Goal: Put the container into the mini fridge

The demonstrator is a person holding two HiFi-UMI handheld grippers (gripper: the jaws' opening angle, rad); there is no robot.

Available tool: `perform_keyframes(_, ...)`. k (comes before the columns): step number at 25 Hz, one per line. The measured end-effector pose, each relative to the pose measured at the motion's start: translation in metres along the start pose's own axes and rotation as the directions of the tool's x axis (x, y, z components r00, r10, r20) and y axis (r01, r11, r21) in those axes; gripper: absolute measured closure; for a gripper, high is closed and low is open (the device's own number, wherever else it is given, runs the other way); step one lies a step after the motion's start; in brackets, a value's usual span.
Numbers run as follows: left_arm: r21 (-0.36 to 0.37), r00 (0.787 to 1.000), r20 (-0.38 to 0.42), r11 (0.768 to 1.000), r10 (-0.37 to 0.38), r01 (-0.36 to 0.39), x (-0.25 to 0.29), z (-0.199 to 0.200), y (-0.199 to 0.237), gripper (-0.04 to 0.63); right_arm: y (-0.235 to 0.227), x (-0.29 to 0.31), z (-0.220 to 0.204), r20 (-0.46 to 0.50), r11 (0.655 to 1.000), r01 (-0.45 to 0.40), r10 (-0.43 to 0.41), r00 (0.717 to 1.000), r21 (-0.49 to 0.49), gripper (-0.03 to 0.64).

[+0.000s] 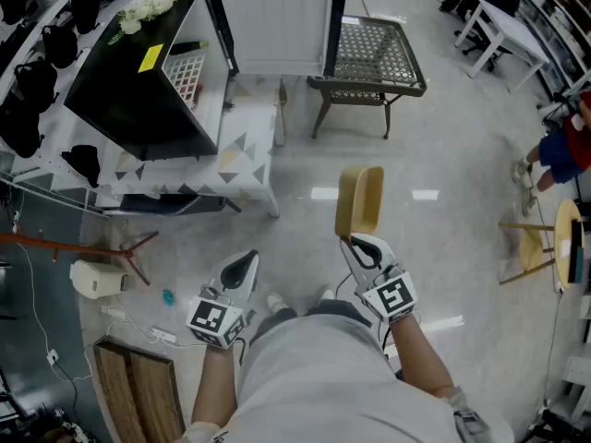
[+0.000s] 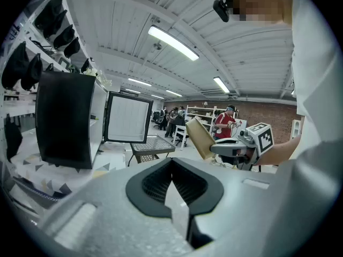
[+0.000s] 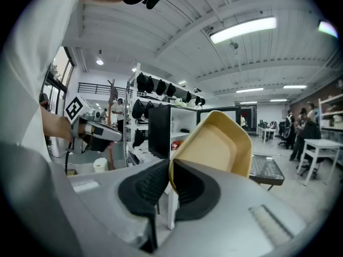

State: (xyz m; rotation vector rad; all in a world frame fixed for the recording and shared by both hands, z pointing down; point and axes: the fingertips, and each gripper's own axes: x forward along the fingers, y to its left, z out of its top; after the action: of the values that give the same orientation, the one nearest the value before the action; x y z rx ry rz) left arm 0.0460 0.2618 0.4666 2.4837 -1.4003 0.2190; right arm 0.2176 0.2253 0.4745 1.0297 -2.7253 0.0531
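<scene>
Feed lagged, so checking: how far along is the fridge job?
Done: the door of the mini fridge stands open. In hand: the right gripper clamps the tan container by its rim, away from the fridge; the left gripper is shut, empty. Remaining: carry it over, set it inside.

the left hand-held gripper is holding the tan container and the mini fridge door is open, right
Not the left. The right hand-held gripper is holding the tan container, as the right gripper view shows. The mini fridge door is open.
</scene>
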Motion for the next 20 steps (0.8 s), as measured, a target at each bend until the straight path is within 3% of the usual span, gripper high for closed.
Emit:
perform_keyframes(3,0.014,1.000,0.010,1.000,-0.008,0.008,-0.013,0.002,0.010,0.586,0.009,-0.002,0.008,0.021,0.998,0.040,-0.041,0.999,0.046,0.591)
perform_keyframes(9,0.040,0.999,0.047,0.999,-0.019,0.017,-0.033,0.011,0.025,0.586,0.041,0.008,0.015,0.006,0.999,0.042,-0.042,0.999,-0.005,0.591)
perform_keyframes(15,0.040,0.997,0.082,0.999,-0.013,0.010,-0.062,0.012,0.054,0.586,0.067,0.034,0.036,0.054,0.999,0.047,-0.047,0.997,-0.002,0.591)
perform_keyframes(20,0.032,0.998,0.061,0.999,-0.008,0.006,-0.089,-0.006,0.084,0.586,0.083,0.052,0.036,0.043,0.996,0.084,-0.084,0.996,0.004,0.591)
